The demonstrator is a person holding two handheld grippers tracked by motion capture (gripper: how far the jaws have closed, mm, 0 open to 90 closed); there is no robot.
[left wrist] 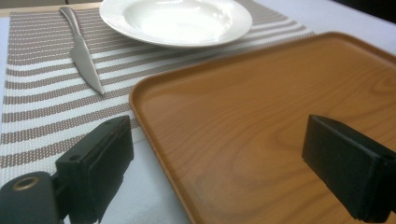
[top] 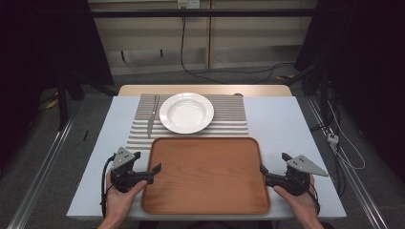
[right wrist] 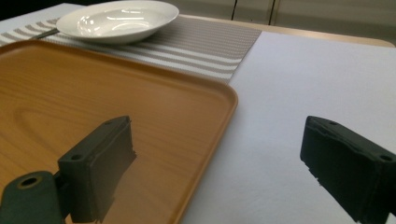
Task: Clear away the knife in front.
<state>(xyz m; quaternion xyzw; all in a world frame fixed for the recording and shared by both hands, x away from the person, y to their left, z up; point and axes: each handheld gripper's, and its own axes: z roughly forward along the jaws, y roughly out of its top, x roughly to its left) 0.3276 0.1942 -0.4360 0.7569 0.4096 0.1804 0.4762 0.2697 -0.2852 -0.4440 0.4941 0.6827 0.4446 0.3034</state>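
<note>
Both grippers stand with fingers spread wide and holding nothing. One left gripper (top: 144,165) finger (left wrist: 100,163) hangs outside the wooden tray's (top: 205,176) left rim, the other over its floor; the right gripper (top: 272,167) straddles the tray's right rim likewise. Beyond the tray's far edge lie a white plate (top: 186,112) and knife (left wrist: 83,53) on a striped mat (top: 229,117).

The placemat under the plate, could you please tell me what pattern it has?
The placemat is woven in grey-brown and white stripes, clearest in the left gripper view.
</note>
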